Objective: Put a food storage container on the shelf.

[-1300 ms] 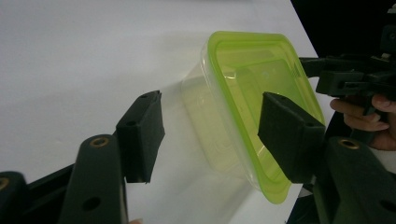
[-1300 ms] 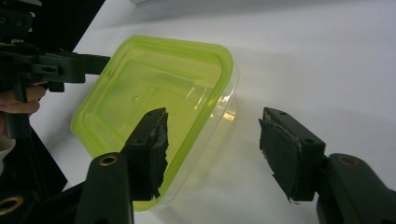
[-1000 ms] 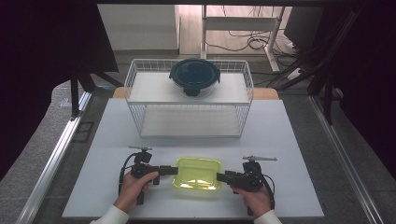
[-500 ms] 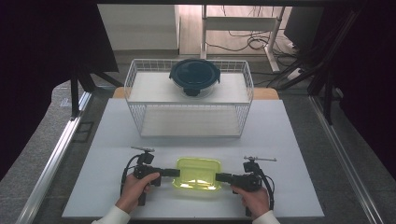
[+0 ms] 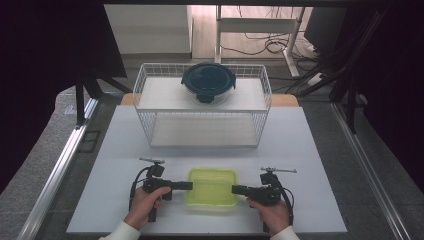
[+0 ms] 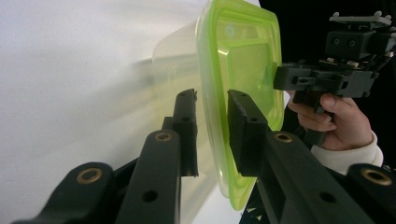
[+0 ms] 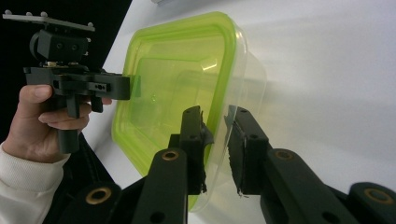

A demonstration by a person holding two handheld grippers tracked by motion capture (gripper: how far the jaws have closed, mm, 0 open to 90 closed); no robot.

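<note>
A clear rectangular plastic container with a lime-green lid (image 5: 212, 186) is sitting on the white tabletop (image 5: 310, 150) near the person's edge, between the two hands. The left gripper (image 5: 184, 185) is coming at it from the left side and the right gripper (image 5: 239, 189) from the right, both lying level. In the left gripper view the lid's rim (image 6: 212, 116) is standing between the two black jaws, one jaw over the lid and one against the clear wall. In the right gripper view the rim and wall (image 7: 219, 126) are lying in the narrow gap between the jaws in the same way. Both pairs of jaws have just been closing and are now nearly together, pinching the container's opposite edges.

Compared with the earlier frames, the container is resting in the same spot and the hands are staying where they were; only the jaws are narrower. Farther back, a white wire basket (image 5: 150, 120) is standing on the tabletop, carrying a round glass container with a dark blue lid (image 5: 208, 82) on its upper shelf.
</note>
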